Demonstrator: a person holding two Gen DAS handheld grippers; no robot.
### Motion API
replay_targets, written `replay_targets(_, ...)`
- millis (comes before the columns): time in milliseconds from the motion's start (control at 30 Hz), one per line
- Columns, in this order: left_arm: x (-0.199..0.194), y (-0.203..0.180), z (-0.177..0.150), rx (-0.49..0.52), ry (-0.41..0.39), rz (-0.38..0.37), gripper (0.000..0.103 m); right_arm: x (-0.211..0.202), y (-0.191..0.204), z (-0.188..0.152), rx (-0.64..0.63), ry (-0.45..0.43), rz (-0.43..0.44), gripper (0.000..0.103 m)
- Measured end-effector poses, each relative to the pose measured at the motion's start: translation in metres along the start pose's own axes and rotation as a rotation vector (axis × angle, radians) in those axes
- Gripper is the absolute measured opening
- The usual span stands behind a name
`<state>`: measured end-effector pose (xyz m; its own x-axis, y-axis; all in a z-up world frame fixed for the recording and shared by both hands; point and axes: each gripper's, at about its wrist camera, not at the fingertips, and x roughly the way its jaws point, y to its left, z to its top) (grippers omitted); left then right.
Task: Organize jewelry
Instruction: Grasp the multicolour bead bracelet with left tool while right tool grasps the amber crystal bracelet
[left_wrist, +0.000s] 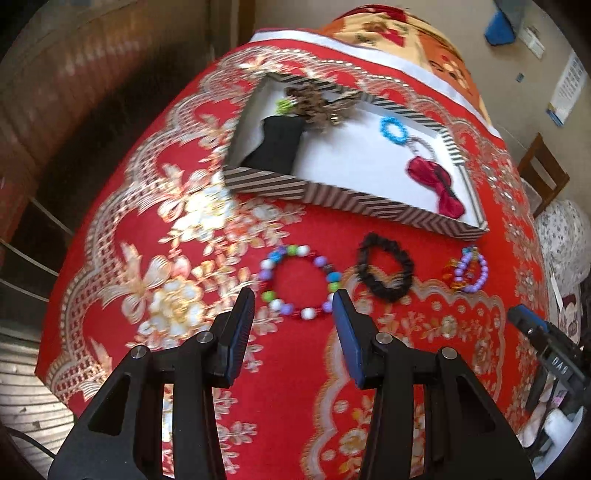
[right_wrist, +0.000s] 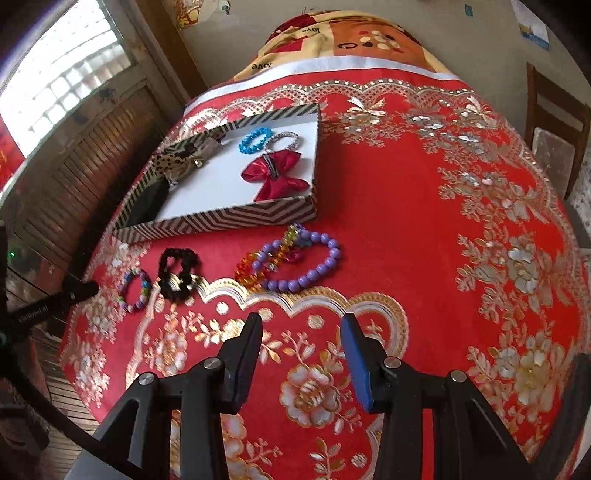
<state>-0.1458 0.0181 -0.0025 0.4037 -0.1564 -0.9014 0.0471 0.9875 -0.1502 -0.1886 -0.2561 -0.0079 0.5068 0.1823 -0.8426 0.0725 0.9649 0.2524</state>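
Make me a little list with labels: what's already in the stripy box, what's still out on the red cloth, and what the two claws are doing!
in box: blue bracelet, silver bracelet, red bow, leopard-print piece
box: striped box, open, no lid seen
on cloth: multicolour bead bracelet, black scrunchie, purple bead bracelet, orange bead bracelet
surface: red floral cloth
left claw: open, empty
right claw: open, empty

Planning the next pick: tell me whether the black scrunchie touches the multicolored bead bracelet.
Apart. The left wrist view shows red cloth between the black scrunchie and the multicolored bead bracelet; the right wrist view agrees.
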Motion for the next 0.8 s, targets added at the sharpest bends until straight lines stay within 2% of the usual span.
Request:
replay_targets(300, 0.016, 0.038, 0.001, -0.103, 0.061, -0.011, 0.043, 0.026, 0.014, 0.027, -0.017, 0.000, 0.063, 0.042)
replay_targets(600, 0.038, 0.039, 0.008, -0.099, 0.110, -0.009, 0.043, 0.062, 0.002, 0.049, 0.027, 0.025, 0.065, 0.041)
replay_targets(800, 0.052, 0.031, 0.019, -0.065, 0.116, 0.023, 0.043, 0.072, -0.001, 0.053, 0.035, 0.014, 0.099, 0.025)
